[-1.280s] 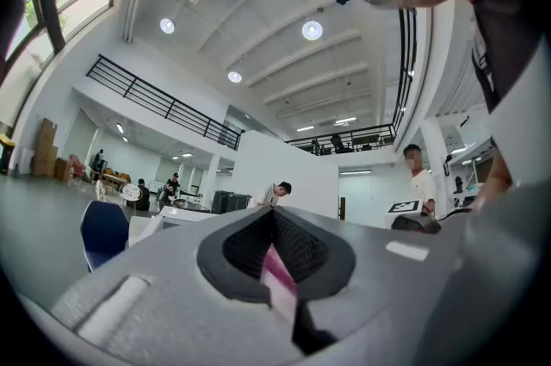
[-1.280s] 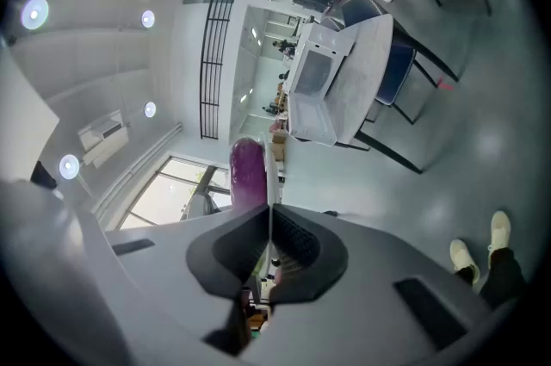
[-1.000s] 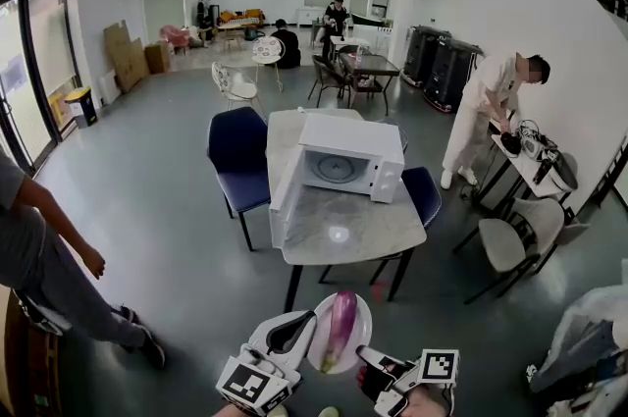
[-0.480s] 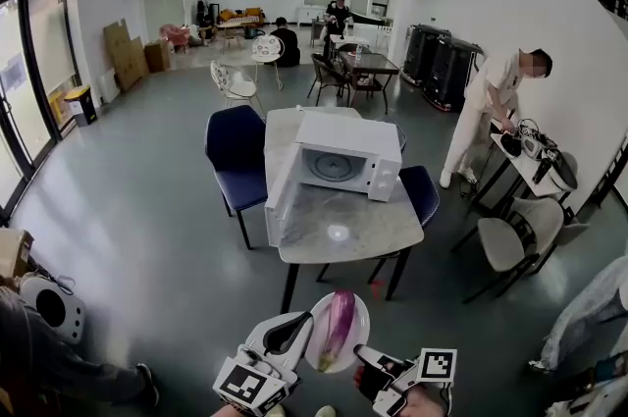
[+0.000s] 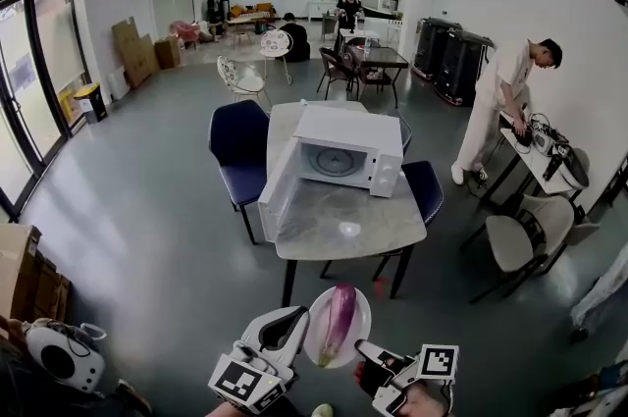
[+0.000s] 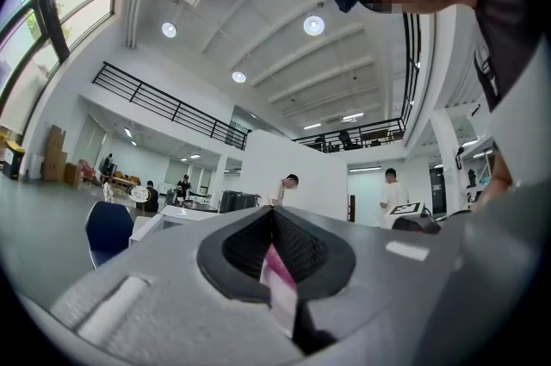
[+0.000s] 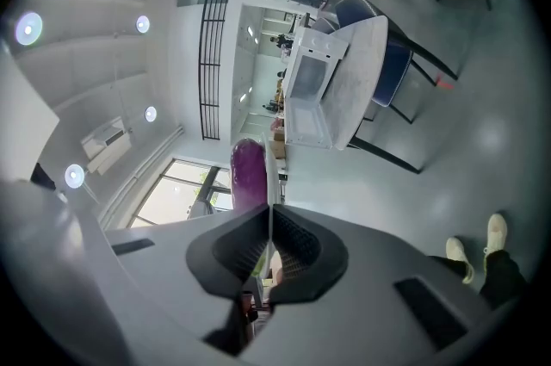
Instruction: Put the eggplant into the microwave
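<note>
Left hand-held gripper [image 5: 297, 327]: I read it clenched on the plate [image 5: 316, 338] rim.
Right hand-held gripper [image 5: 366, 354]: I read it clenched on the opposite rim.
Eggplant [image 5: 339, 322]: lying on the plate, between both grippers.
Microwave [image 5: 345, 153]: on the tabletop [image 5: 343, 227], door open, well apart from the plate.

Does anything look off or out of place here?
Nothing stands out. The eggplant lies on the plate, clamped at its rim by the left gripper and the right gripper; the microwave stands on the table, door open.
</note>
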`<state>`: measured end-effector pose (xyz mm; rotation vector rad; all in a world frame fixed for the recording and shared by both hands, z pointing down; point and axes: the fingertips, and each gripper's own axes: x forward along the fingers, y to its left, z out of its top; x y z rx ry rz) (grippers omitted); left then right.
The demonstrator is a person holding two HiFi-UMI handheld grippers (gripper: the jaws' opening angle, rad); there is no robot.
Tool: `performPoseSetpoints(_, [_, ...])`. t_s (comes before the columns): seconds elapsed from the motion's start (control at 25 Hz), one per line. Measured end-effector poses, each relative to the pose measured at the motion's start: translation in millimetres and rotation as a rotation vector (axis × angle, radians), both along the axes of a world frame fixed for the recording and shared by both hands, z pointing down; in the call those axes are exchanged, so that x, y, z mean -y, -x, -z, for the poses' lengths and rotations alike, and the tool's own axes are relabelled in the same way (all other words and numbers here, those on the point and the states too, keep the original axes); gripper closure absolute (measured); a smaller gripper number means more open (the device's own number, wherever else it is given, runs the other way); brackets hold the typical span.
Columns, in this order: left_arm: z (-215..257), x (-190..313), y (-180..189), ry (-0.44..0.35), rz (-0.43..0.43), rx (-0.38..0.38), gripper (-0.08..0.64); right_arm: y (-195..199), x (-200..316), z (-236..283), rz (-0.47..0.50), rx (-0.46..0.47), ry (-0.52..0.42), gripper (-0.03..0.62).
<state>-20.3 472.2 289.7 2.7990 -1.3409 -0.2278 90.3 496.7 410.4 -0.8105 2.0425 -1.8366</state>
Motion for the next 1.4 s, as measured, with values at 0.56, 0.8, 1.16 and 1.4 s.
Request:
performPoseSetpoints(0.56, [8,97,12,-0.030,-0.016,0.004,0.554,16,92,-4,0.005,0.006,-0.001,0.577])
performPoseSetpoints(0.8, [14,171,37,-0.042,-0.069,-0.008,0.555,47,163,-2,-0.024,-0.022,0.002,0.578])
performPoseSetpoints(1.16, [18,260,63,-0.055,-0.180,-0.031,0.554,78,260,1,-0.112,-0.042,-0.005,0.577])
performPoseSetpoints(1.4, [15,304,69,-0.033,-0.204,-0.038,0.554,82,298,0,-0.142,-0.052,0.011,0.578])
